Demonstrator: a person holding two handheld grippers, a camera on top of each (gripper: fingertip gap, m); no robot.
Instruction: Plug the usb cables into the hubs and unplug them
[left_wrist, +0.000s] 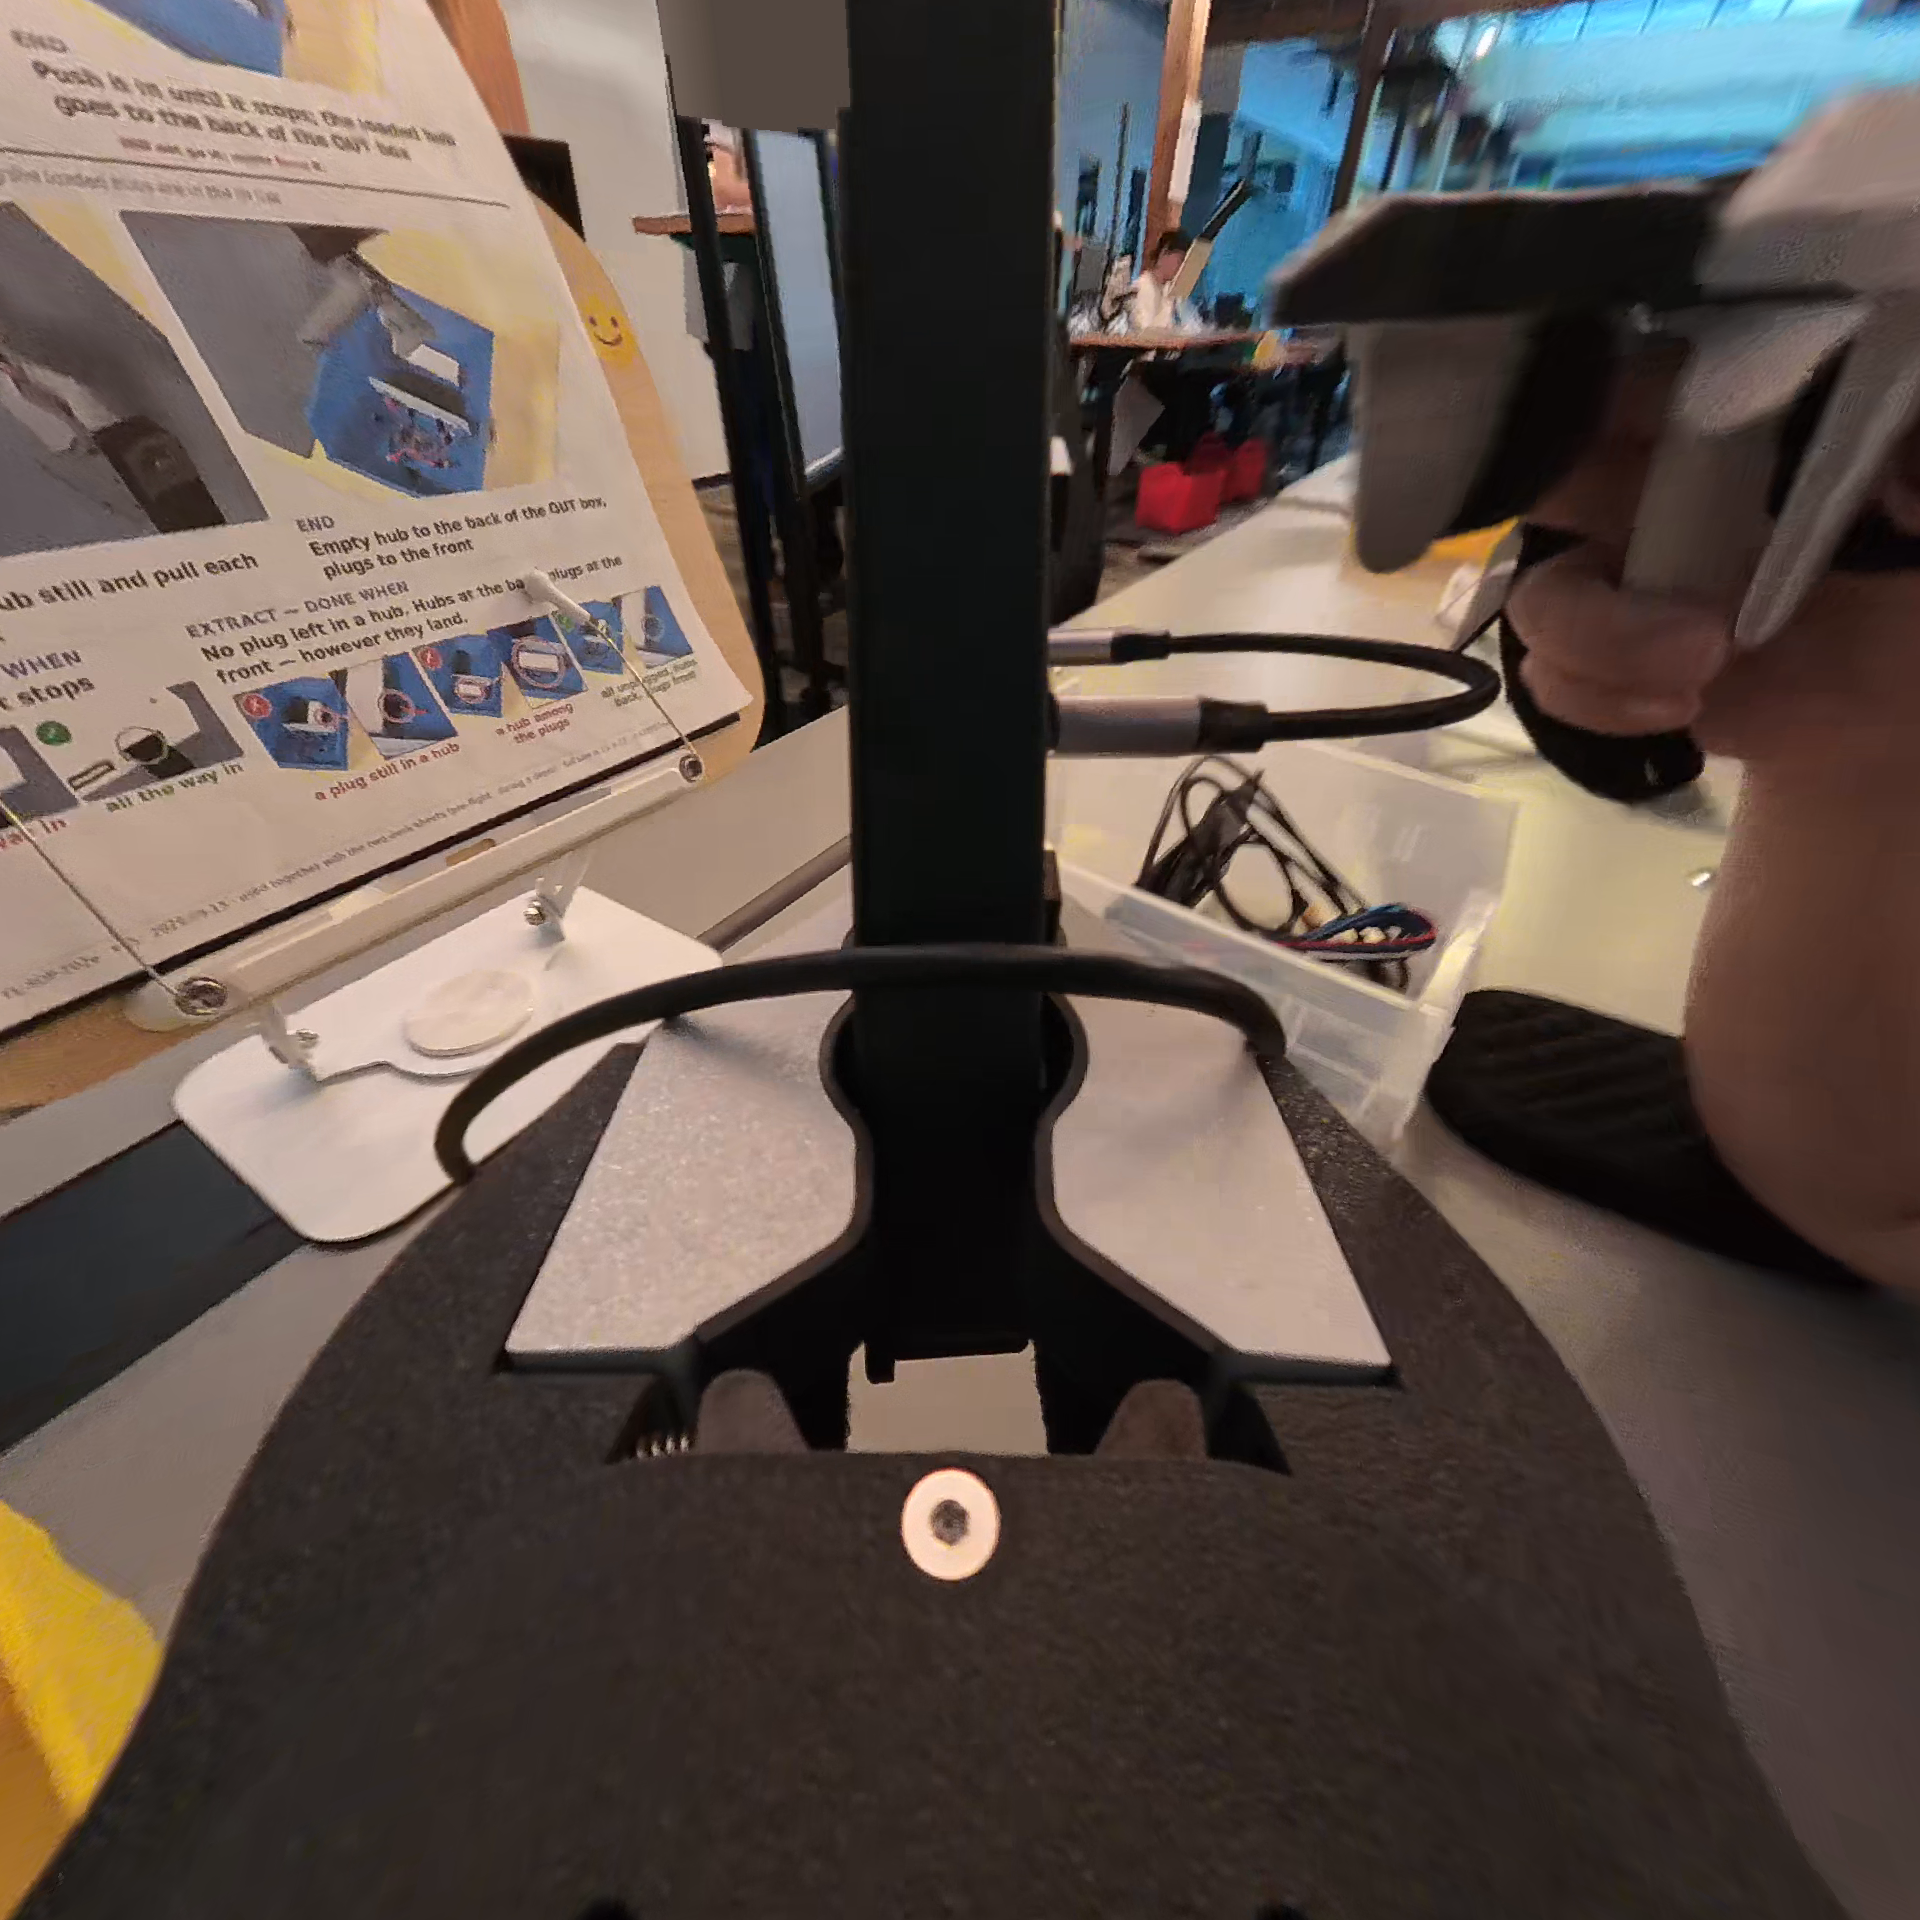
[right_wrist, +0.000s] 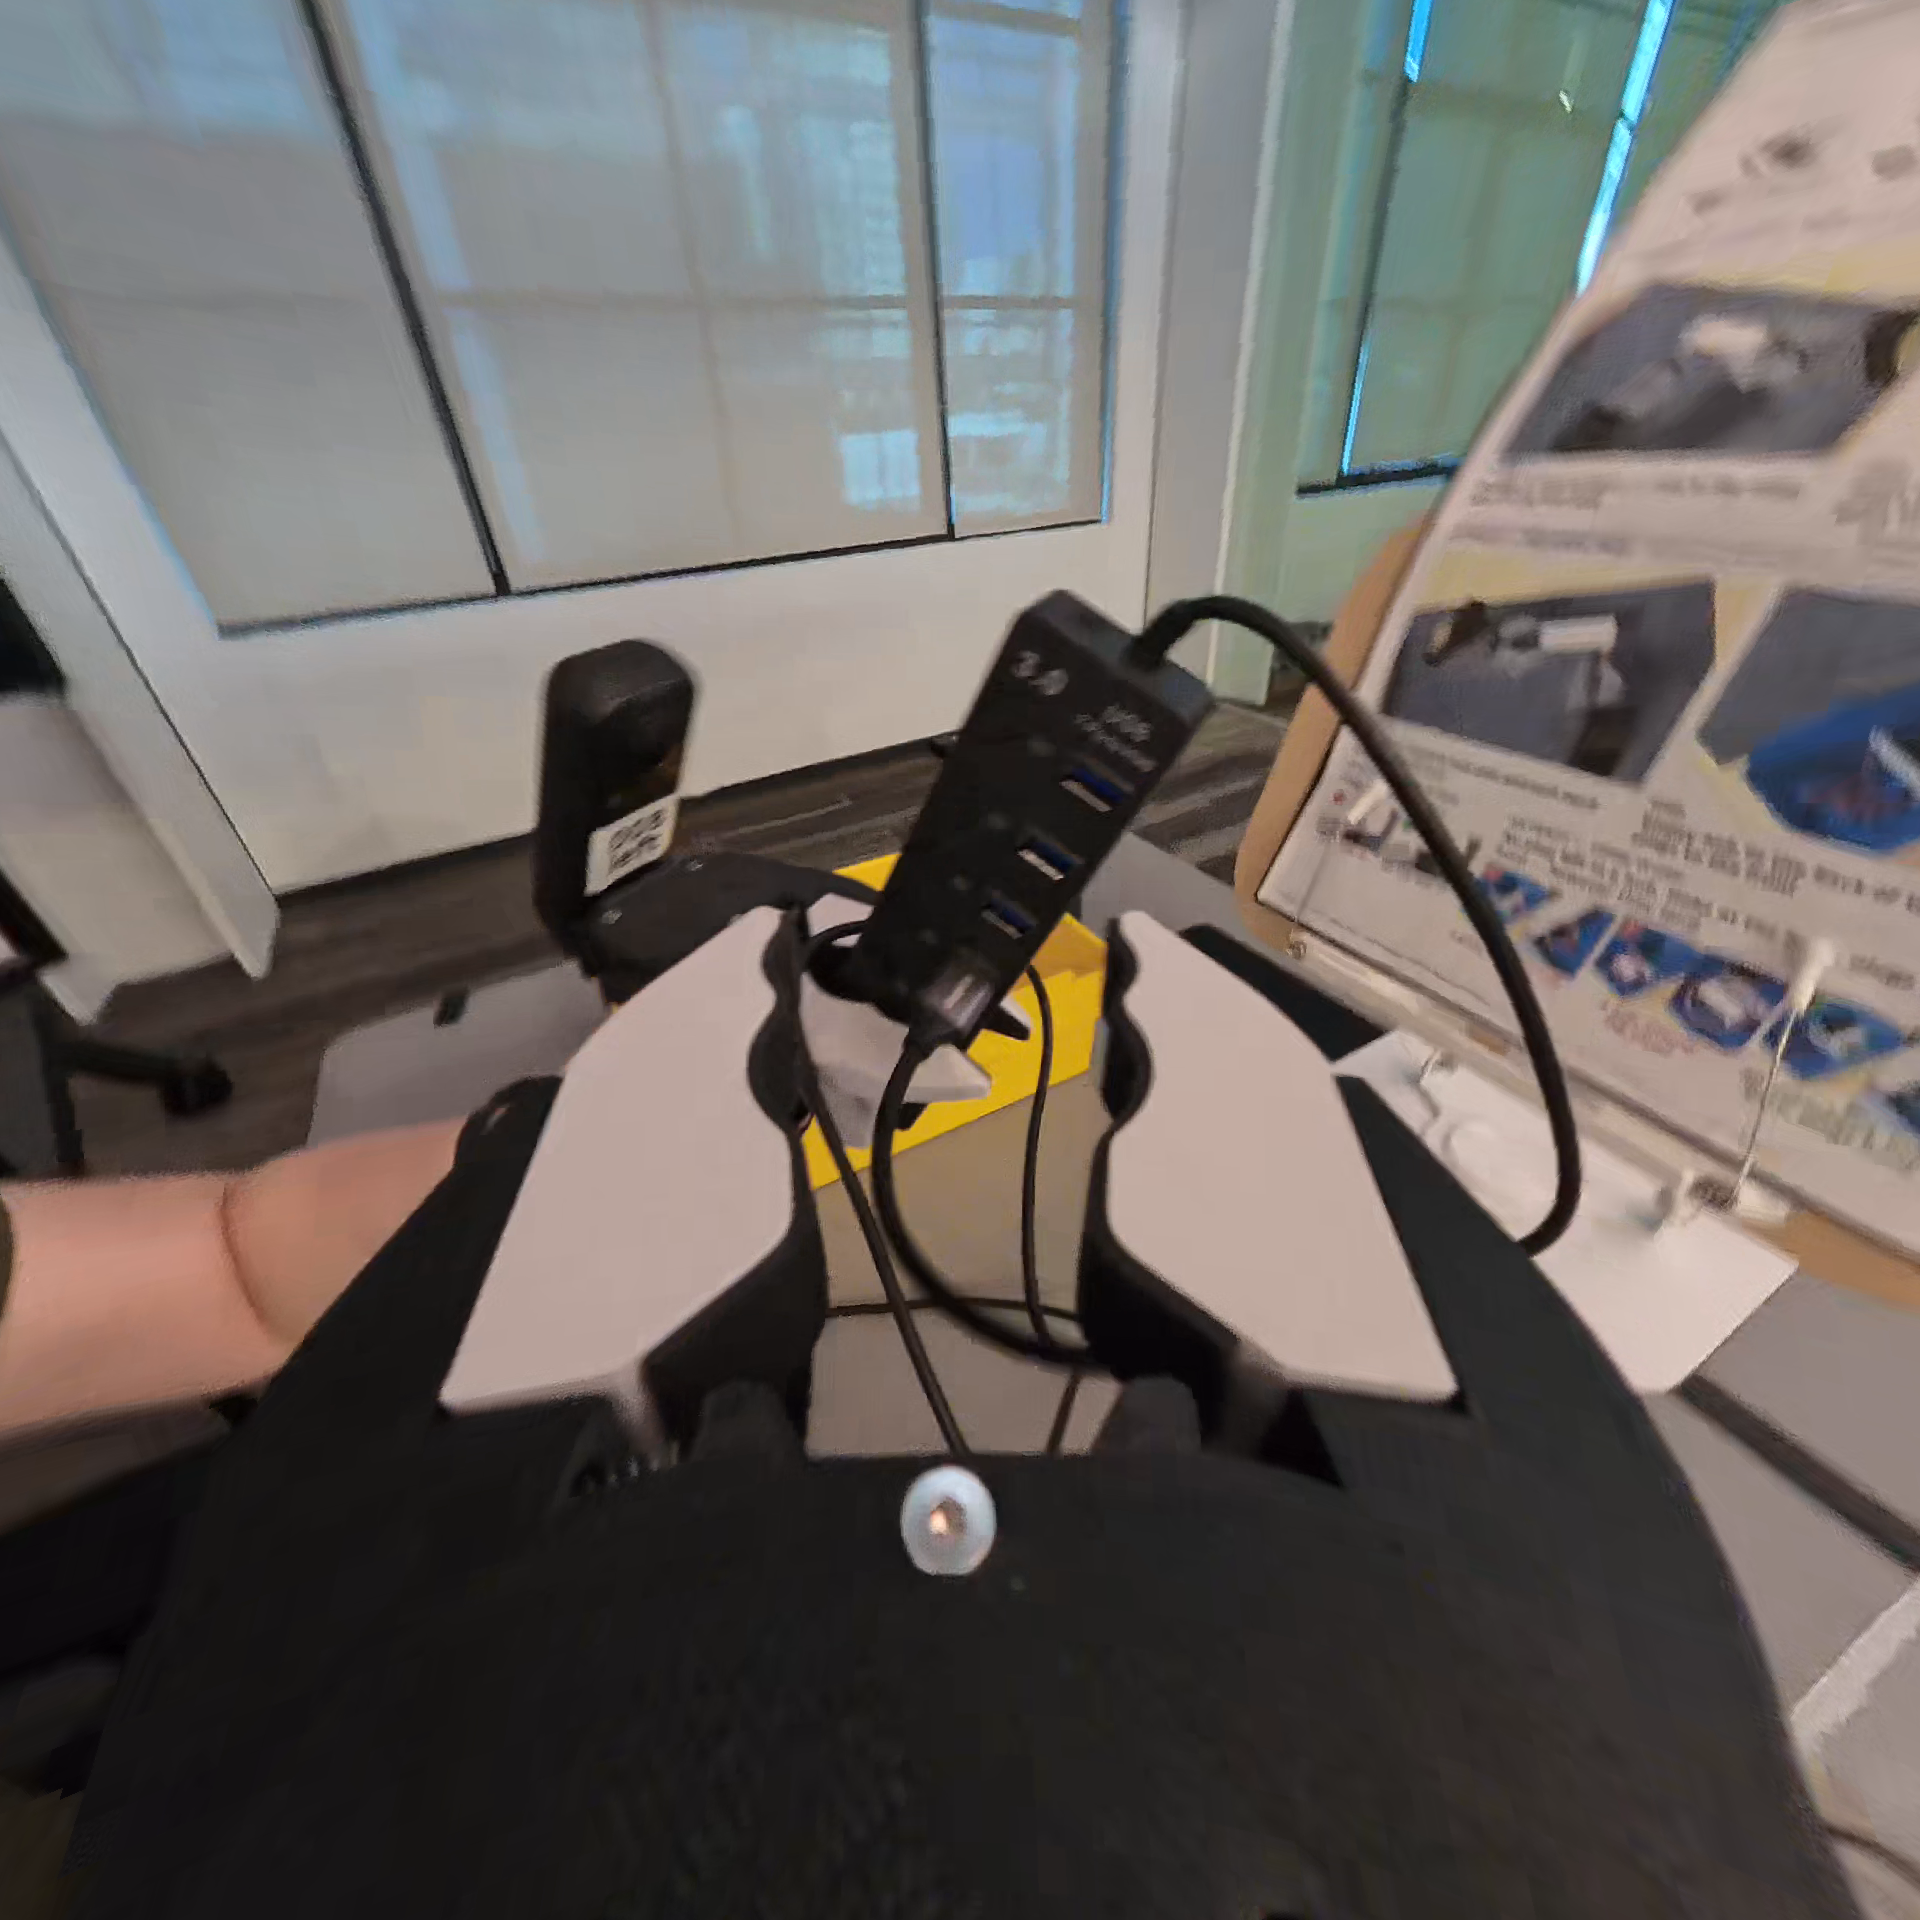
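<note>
Black, matt and rectangular, the hub (left_wrist: 945, 582) stands upright in my left gripper (left_wrist: 948, 1049), whose pale grey pads are closed against its two sides near its lower end. In the right wrist view I see the same hub (right_wrist: 1049, 821) from its port face: a slim bar tilted to the right, with three blue-lined sockets in a row and a black plug seated in the lowest socket. A thin round black cable (right_wrist: 1455, 894) leaves the hub's top end and loops down to the right. From the left wrist view, two metal-sleeved plugs (left_wrist: 1132, 724) project from the hub's right side, joined by a short braided black loop. My right gripper (right_wrist: 948, 997) stands apart, its white contoured fingers (right_wrist: 665, 1143) holding nothing, with dangling leads hanging between them. A clear plastic tray (left_wrist: 1382, 997) of tangled cables rests on the grey worktop (left_wrist: 1558, 1351). A printed instruction sheet (left_wrist: 312, 499) leans on a white stand (left_wrist: 343, 1132). A yellow box (right_wrist: 1049, 1049) sits beyond the hub.
</note>
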